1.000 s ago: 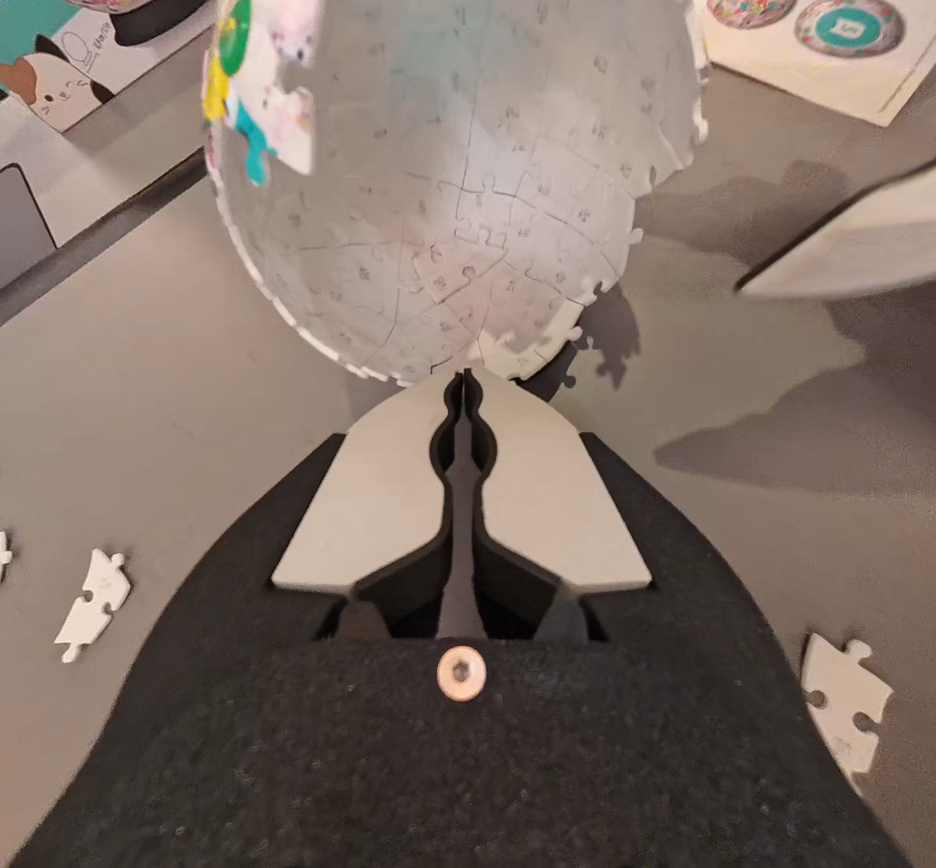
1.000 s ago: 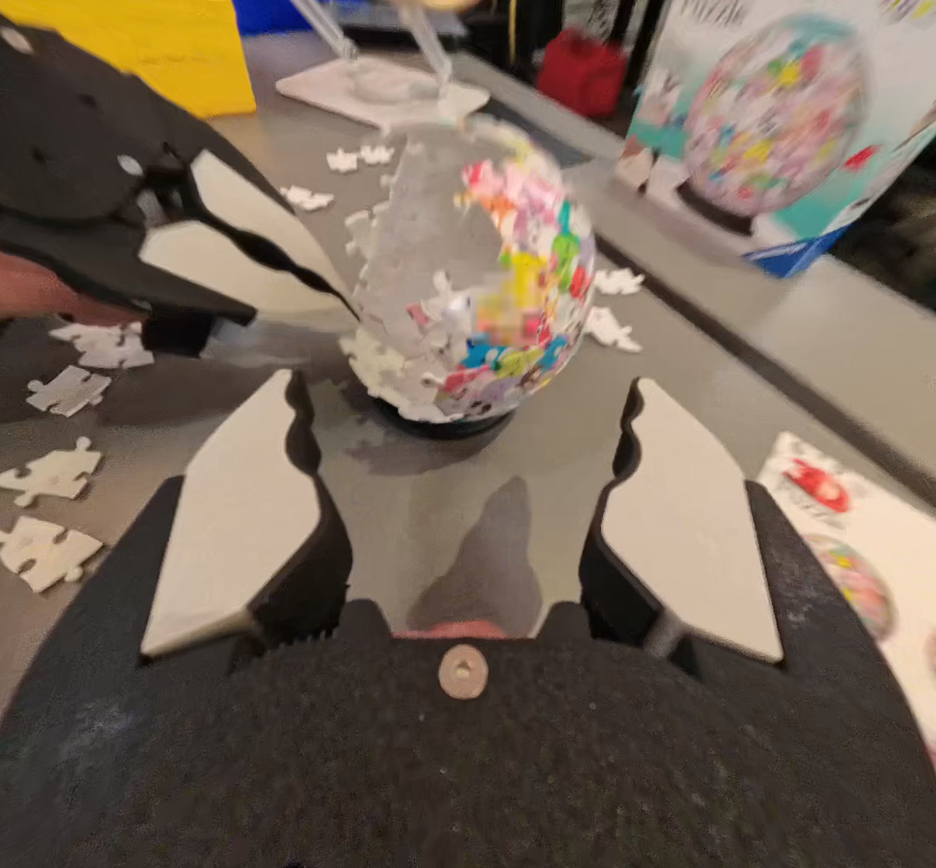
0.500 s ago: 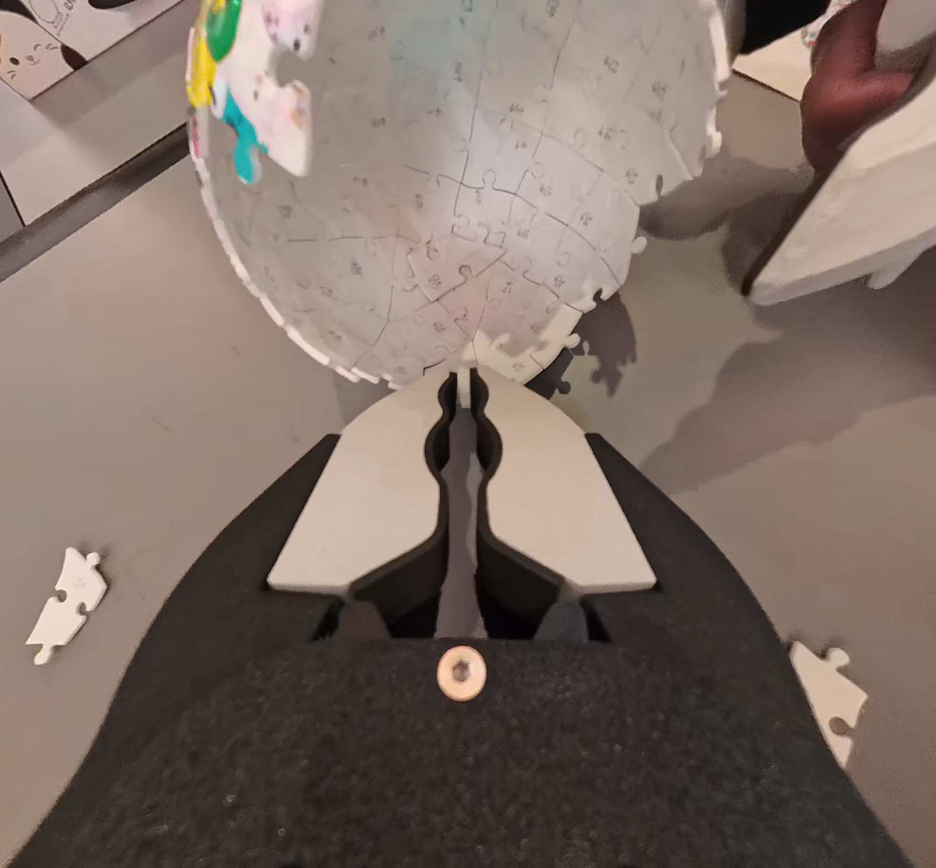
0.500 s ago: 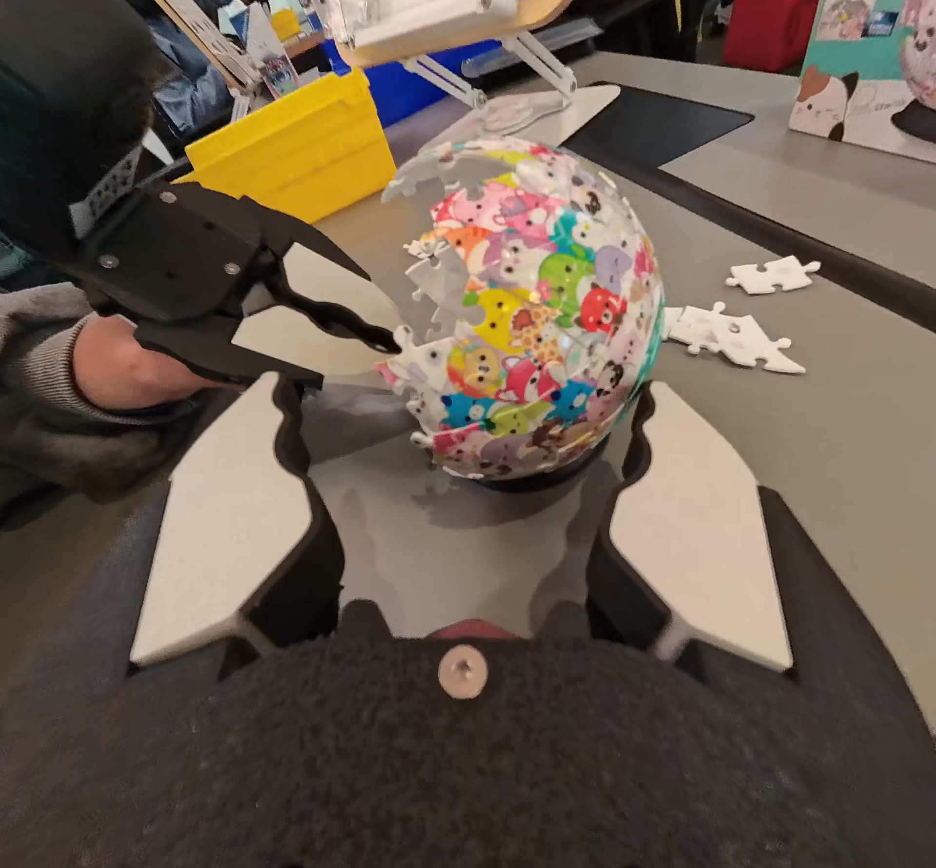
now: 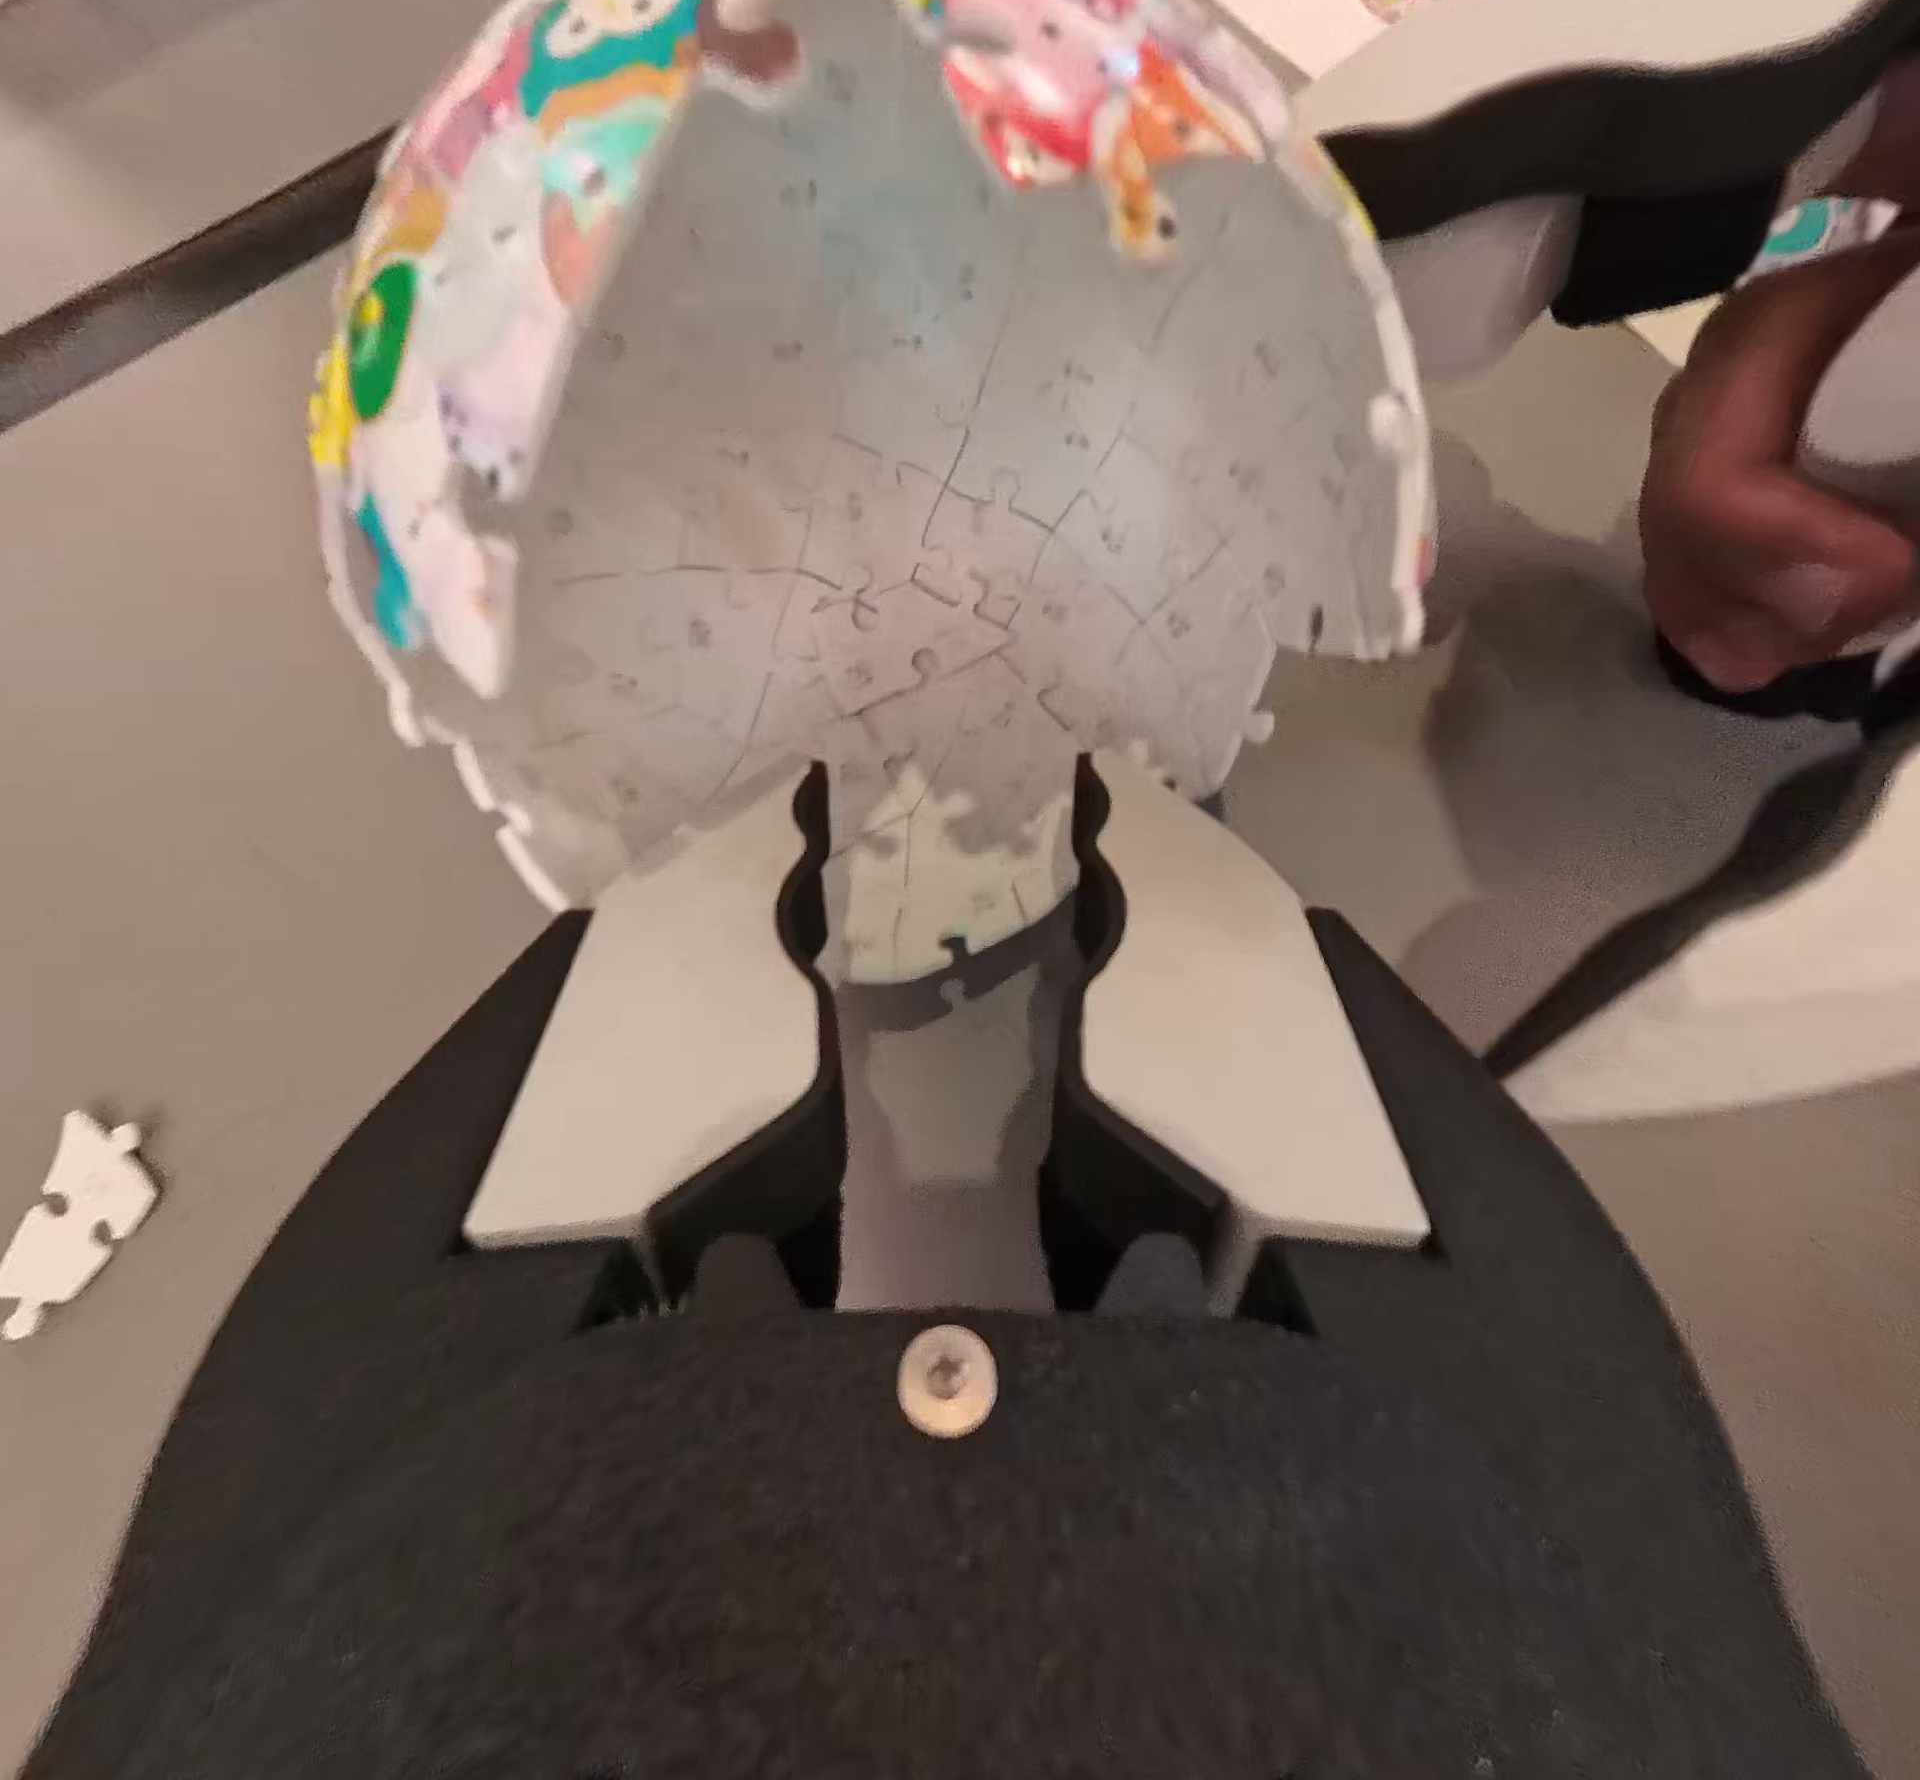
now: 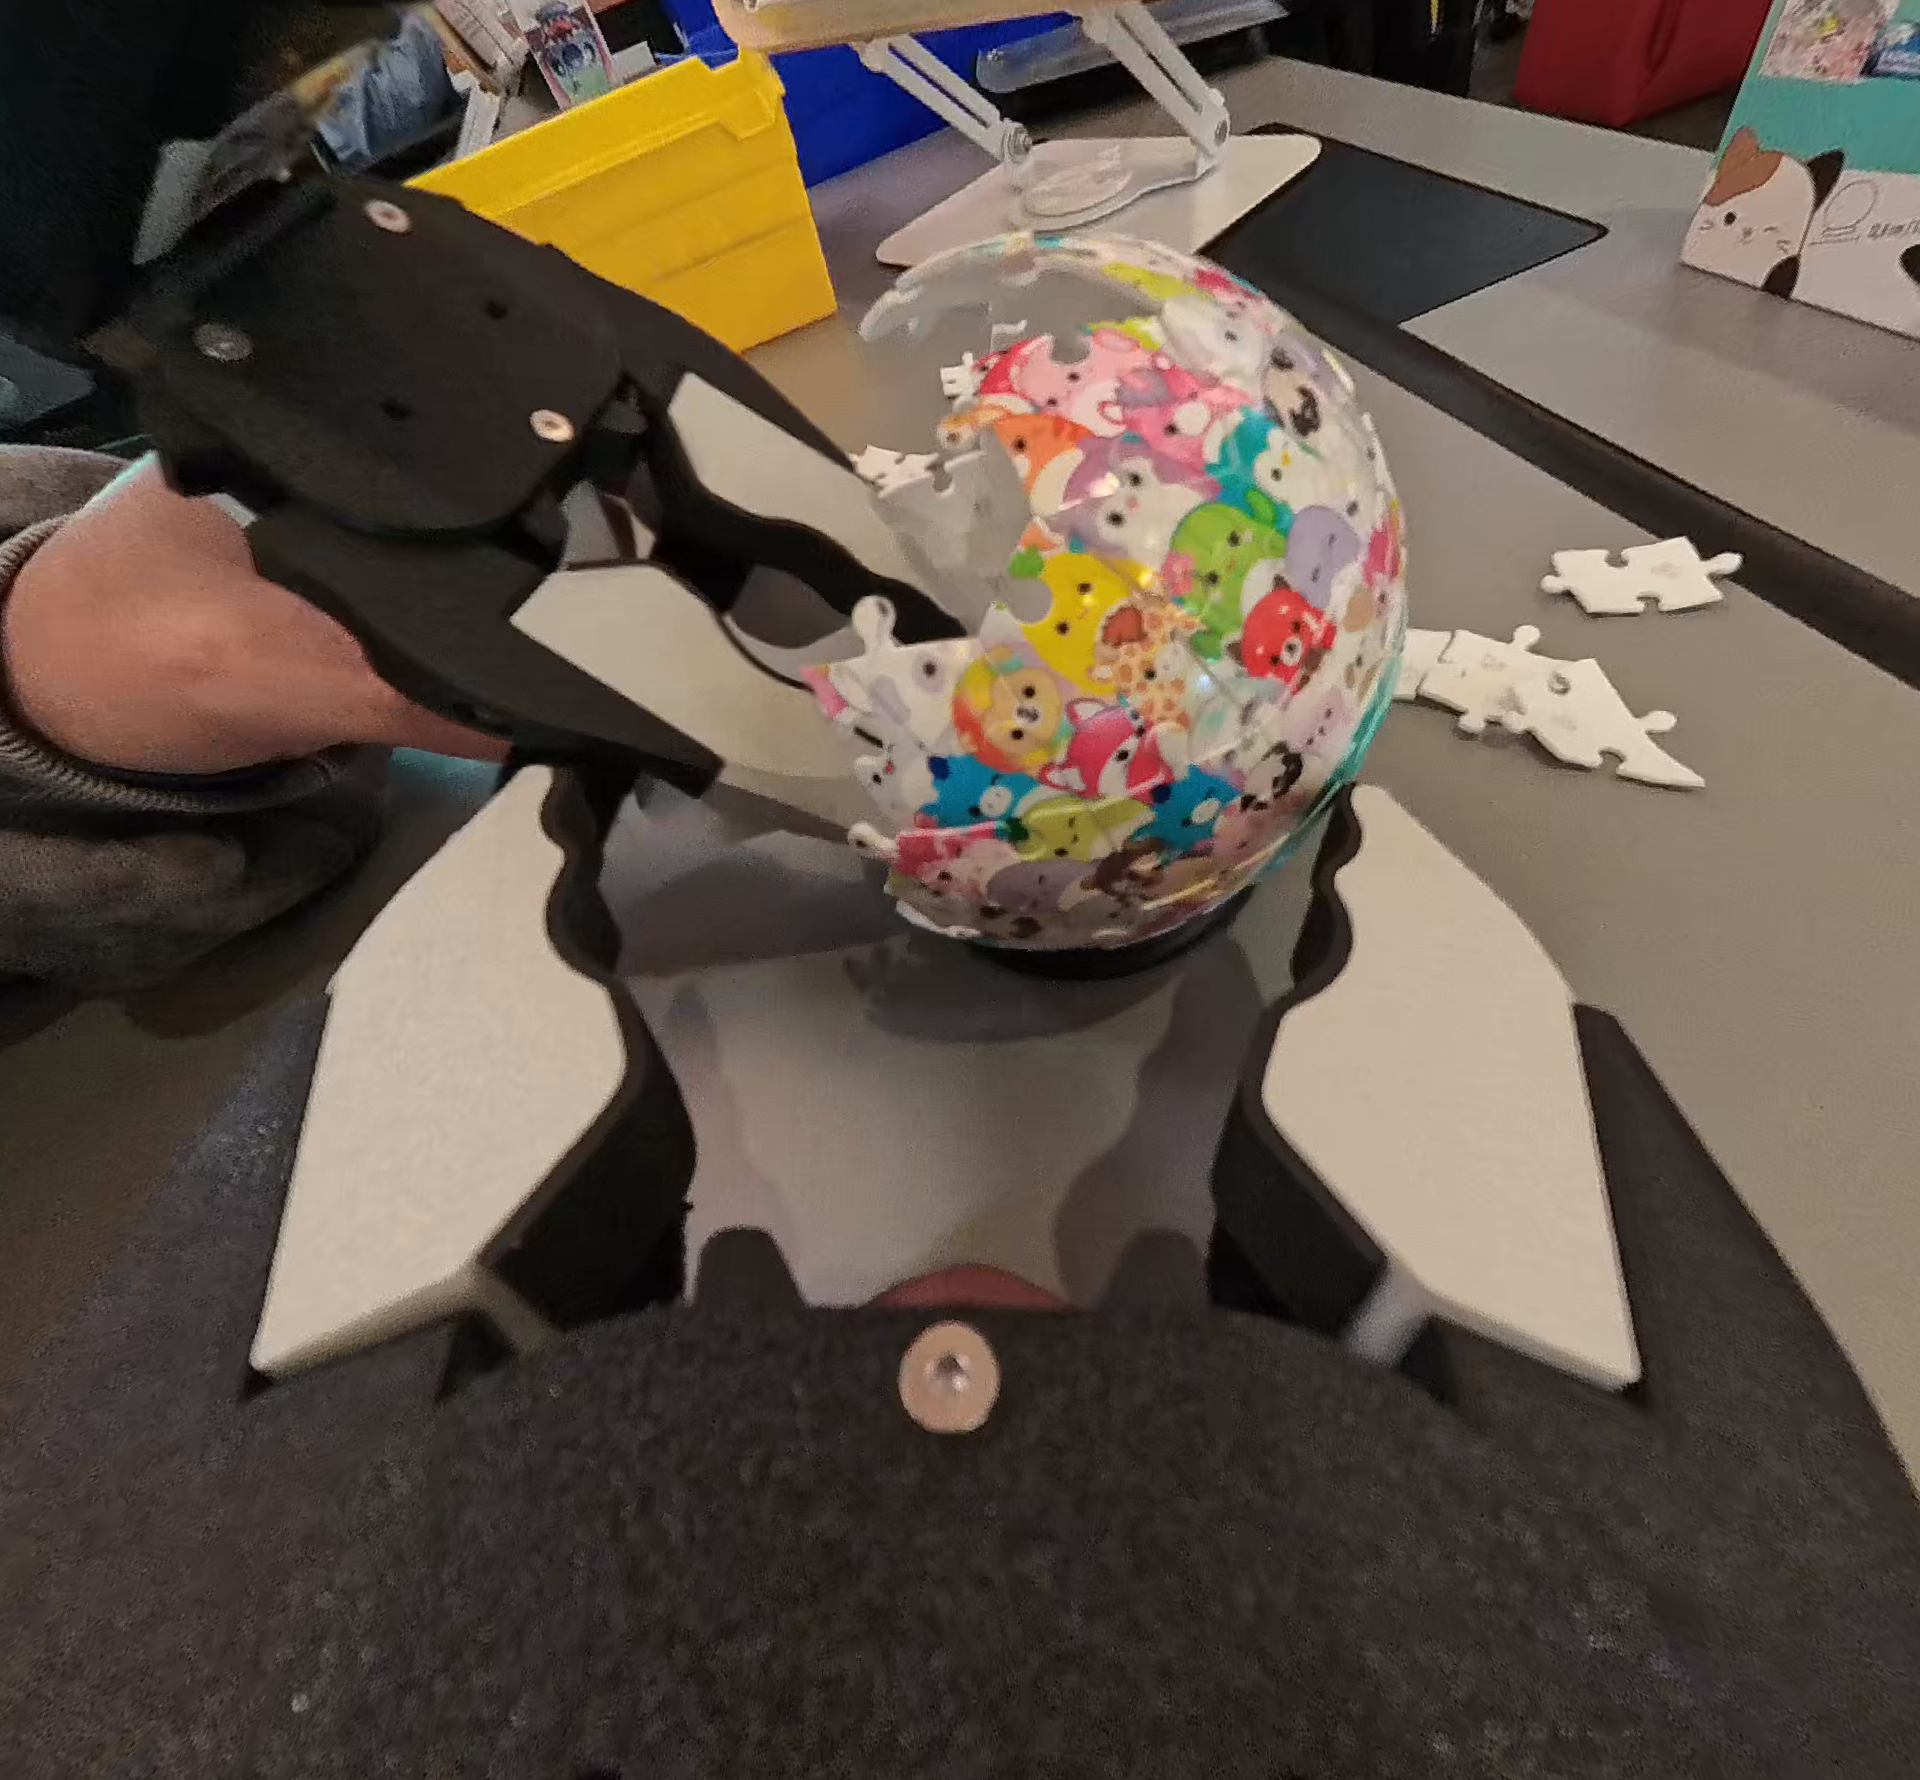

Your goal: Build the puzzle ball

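Grey table [image 6: 1558, 951] lies under everything, and on it the puzzle ball [image 6: 1143, 650] sits on a dark round base [image 6: 1101, 951], roughly in the middle between my two tools. It is unfinished: the colourful cartoon-animal shell covers the far and right side in the right wrist view, while the side facing my left gripper [image 5: 951, 795] gapes, showing the pale grey inside [image 5: 935, 442] with its piece seams.

My left fingers [image 5: 686, 1034] stand narrowly parted at the ball's lower open rim, with a pale bit of the shell showing between their tips; they are not pinching it. From the right wrist view, this same gripper [image 6: 914, 546] reaches in from the left, one tip near a white piece [image 6: 904, 468] jutting at the upper edge of the opening, the other at the lower edge. Whether either tip touches I cannot tell.

My right gripper [image 6: 956, 857] is spread wide and holds nothing, its tips on either side of the ball's base, near it and apart from it.

Loose white pieces [image 6: 1548, 691] lie face down on the table past the ball, and another [image 5: 73, 1211] lies left of my left gripper. A yellow bin [image 6: 665, 192] and a white stand [image 6: 1091, 141] sit behind; a puzzle box [image 6: 1818, 120] stands at far right.
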Demonstrator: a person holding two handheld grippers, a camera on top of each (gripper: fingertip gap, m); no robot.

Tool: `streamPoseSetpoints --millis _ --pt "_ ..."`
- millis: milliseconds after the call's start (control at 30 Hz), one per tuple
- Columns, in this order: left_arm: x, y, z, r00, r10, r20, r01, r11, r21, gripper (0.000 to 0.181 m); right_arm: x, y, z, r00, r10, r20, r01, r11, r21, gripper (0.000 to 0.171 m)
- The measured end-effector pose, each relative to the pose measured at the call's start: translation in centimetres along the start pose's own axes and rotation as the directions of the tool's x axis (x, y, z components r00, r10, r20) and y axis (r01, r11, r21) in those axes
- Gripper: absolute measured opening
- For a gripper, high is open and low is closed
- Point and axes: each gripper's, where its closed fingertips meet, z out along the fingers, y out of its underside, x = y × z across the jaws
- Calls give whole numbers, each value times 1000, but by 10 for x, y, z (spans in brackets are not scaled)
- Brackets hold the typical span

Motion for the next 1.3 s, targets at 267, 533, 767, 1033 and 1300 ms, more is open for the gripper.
streamPoseSetpoints --millis 267,533,767,1033,1300 --pt "-6 -12 21 998 21 54 -18 999 -51 42 -2 -4 -4 1000 -9 13 9 1000 18 126" --pt "1 -17 27 997 67 40 -63 994 -95 36 -1 -3 -4 1000 -21 9 21 1000 15 126" --pt "0 -13 34 973 229 21 -222 959 -174 39 -3 -3 -4 999 -31 12 31 999 12 126" --pt "-1 -10 33 912 407 -58 -410 892 -191 36 -4 -7 -5 999 -36 14 36 999 24 124" --pt "-9 -11 35 908 416 -51 -416 880 -231 40 -7 -6 -4 998 -56 13 55 998 15 129"
